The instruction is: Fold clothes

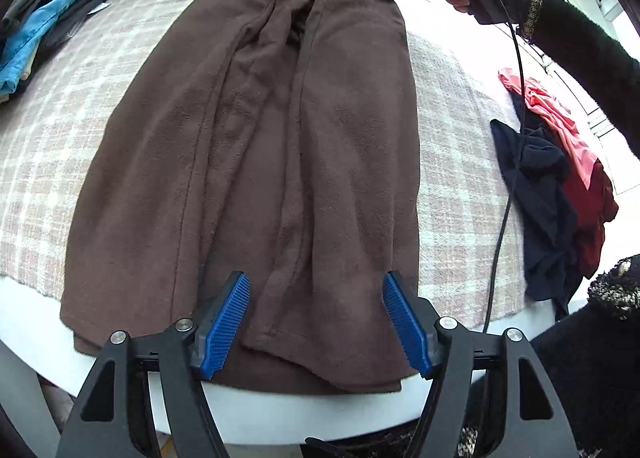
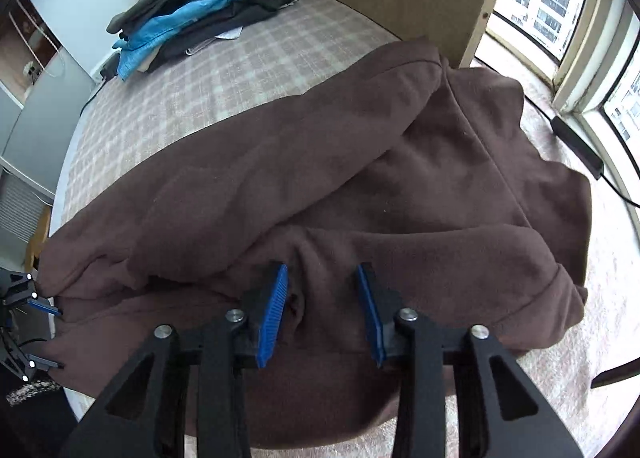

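Left wrist view shows the left gripper gaping over the brown fleece's hem at 6 o'clock, while the right gripper, also agape, straddles its collar at 12, likely readying a lengthwise fold.

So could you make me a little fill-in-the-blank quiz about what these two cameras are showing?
1. The garment spread out for folding is ____ in colour.
2. The left gripper hangs above the garment's hem with its jaws ____.
3. In the pile of folded clothes at the far corner, the brightest piece is ____.
4. The bedcover under the garment has a ____ pattern.

Missing words: brown; open; blue; checked
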